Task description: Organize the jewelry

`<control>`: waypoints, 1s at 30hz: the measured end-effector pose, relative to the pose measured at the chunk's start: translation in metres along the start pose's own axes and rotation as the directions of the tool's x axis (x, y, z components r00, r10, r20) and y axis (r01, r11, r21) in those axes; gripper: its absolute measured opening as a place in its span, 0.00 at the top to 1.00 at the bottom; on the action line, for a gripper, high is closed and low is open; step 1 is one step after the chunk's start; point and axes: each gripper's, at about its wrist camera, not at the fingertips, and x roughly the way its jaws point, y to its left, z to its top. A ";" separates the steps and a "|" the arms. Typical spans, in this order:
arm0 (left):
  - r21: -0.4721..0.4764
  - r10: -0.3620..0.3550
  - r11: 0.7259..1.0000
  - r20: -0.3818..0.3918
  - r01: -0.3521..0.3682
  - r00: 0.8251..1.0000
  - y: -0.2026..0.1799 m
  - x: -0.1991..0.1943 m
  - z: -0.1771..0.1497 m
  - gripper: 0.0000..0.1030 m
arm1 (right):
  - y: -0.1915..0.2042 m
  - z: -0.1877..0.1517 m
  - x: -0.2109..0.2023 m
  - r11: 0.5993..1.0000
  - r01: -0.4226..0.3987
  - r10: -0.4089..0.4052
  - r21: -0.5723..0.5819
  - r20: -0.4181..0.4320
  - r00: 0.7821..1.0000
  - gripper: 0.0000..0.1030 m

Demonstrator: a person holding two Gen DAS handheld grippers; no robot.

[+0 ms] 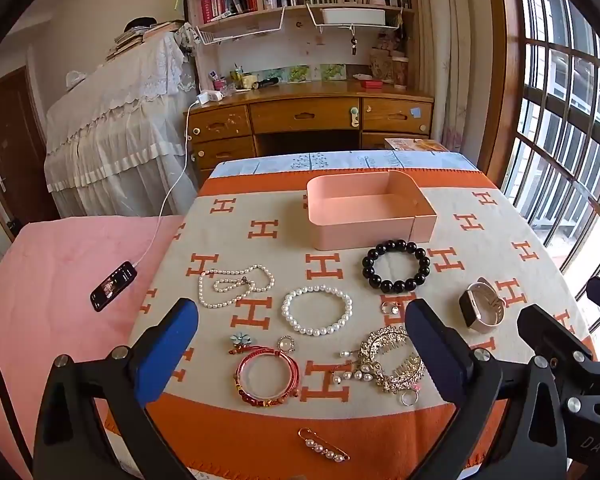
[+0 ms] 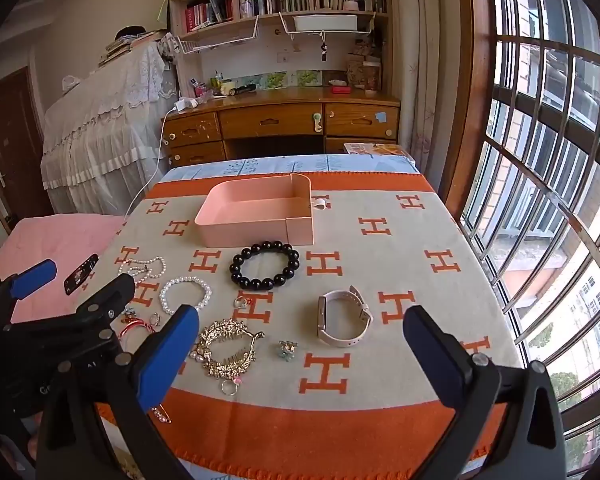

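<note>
Both tools, left (image 1: 300,344) and right (image 2: 300,344), are being held released above the near desk edge, nothing gripped. Jewelry is lying spread on the blanket (image 2: 380,264): black bracelet (image 2: 265,265) just near of the pink tray (image 2: 256,216), watch (image 2: 342,316) to its right.

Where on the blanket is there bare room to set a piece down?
Bare cloth lies right of the watch toward the window, and right of the pink tray. Crowded: the near-left, where pearl bracelet, gold hair comb and red bangle cluster.
</note>
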 end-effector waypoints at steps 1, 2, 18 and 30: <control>-0.001 -0.001 1.000 0.000 0.001 1.000 0.000 0.000 0.000 0.01 | -0.001 0.000 0.000 1.000 -0.003 0.003 -0.001 -0.001 1.000 0.00; 0.000 0.000 1.000 -0.001 0.000 1.000 0.000 0.000 0.000 0.01 | -0.001 -0.001 0.000 1.000 -0.006 0.006 -0.002 -0.002 1.000 0.00; -0.034 -0.048 0.998 -0.027 0.047 0.998 0.002 -0.001 -0.011 0.01 | -0.008 -0.005 0.000 0.999 -0.031 0.031 0.016 0.007 1.000 0.00; -0.047 -0.059 0.997 -0.037 0.057 0.998 0.002 -0.002 -0.009 0.01 | -0.007 -0.006 -0.006 0.999 -0.039 0.039 0.013 0.018 0.999 0.00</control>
